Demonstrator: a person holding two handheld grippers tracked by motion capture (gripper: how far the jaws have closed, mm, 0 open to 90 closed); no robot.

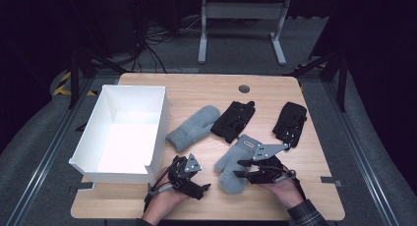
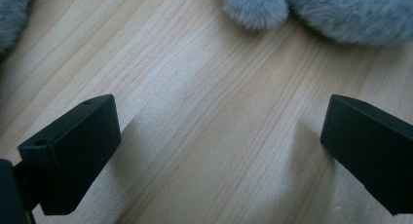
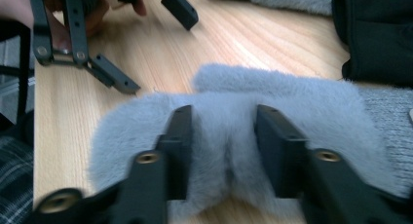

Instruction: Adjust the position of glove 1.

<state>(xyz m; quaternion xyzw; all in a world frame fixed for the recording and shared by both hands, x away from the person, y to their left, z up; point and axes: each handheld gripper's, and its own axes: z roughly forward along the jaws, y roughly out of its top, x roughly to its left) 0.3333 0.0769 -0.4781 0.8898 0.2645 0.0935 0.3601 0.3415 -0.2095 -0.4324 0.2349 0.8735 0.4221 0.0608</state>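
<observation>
- The pale wooden tabletop (image 1: pixel 206 96) carries one white open-topped rectangular cardboard box (image 1: pixel 132 104) at nine o'clock.
- Two fluffy grey mittens are counted: the near grey mitten (image 1: pixel 232 163) lies at five o'clock of the tabletop's middle, and a second grey mitten (image 1: pixel 193 128) lies just beside the box wall.
- Two black fabric gloves are counted, one black glove (image 1: pixel 234 119) at the middle and another black glove (image 1: pixel 290 121) at three o'clock.
- The right claw (image 3: pixel 221 136) is seen half open, its jaws standing astride a ridge of the near mitten's pile; whether the pads press on it cannot be told.
- For a sound pick-up, a thick fold of fleece would best be gathered and the jaws closed fully before lifting, so that the mitten does not slip out.
- The left claw (image 2: pixel 216 146) is held wide open over bare wood with nothing between its jaws, the mitten at its twelve o'clock.
</observation>
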